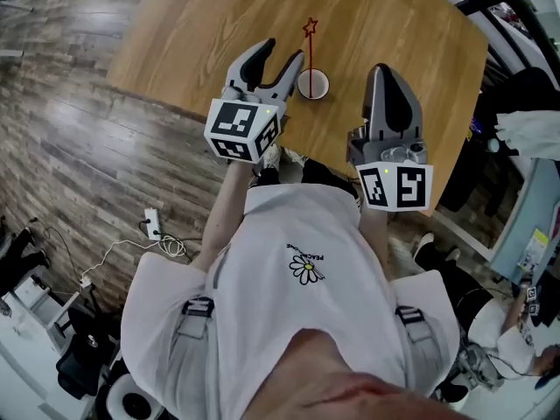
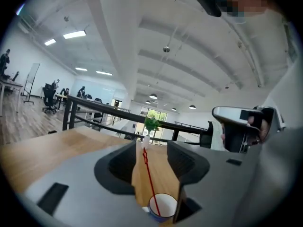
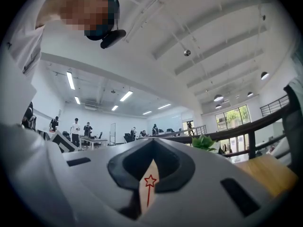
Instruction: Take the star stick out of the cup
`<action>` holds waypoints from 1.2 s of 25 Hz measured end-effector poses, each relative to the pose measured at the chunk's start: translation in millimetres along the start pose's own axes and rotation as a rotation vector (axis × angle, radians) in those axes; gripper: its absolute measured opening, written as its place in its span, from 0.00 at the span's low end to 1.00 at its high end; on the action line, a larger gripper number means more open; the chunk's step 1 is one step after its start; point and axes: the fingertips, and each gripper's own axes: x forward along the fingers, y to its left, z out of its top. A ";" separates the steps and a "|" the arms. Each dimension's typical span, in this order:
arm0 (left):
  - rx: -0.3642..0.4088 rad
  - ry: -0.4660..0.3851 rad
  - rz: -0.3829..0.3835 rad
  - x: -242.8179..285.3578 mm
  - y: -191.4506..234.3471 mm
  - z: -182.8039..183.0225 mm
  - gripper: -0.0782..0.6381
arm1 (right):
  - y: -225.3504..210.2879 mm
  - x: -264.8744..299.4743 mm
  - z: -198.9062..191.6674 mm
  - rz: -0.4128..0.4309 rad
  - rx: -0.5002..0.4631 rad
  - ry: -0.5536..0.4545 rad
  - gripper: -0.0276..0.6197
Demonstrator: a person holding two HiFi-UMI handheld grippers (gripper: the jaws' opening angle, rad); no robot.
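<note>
Stick not out yet; I'm lined up on it.
My left gripper (image 1: 280, 57) is spread wide beside the cup (image 1: 312, 85). The stick (image 1: 310, 49) stands inside it, ahead of the jaws, untouched. The right gripper (image 1: 382, 73) is pressed together and idle. Pinching and lifting remain.

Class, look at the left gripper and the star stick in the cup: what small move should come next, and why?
Probably ease the left gripper forward until the star stick sits between its jaws, then close. Its jaws stand apart and touch nothing, while the stick stands in the cup just ahead of them.
</note>
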 end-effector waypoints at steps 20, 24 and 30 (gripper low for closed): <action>-0.169 0.348 -0.065 63.4 2.3 -132.2 0.39 | -50.5 -22.6 -17.7 -0.109 -0.013 0.070 0.05; -0.182 0.379 -0.072 69.2 0.3 -142.7 0.38 | -57.2 -27.6 -25.9 -0.123 -0.004 0.093 0.05; -0.191 0.384 -0.051 69.3 1.3 -148.5 0.28 | -71.0 -31.3 -36.3 -0.148 0.021 0.108 0.05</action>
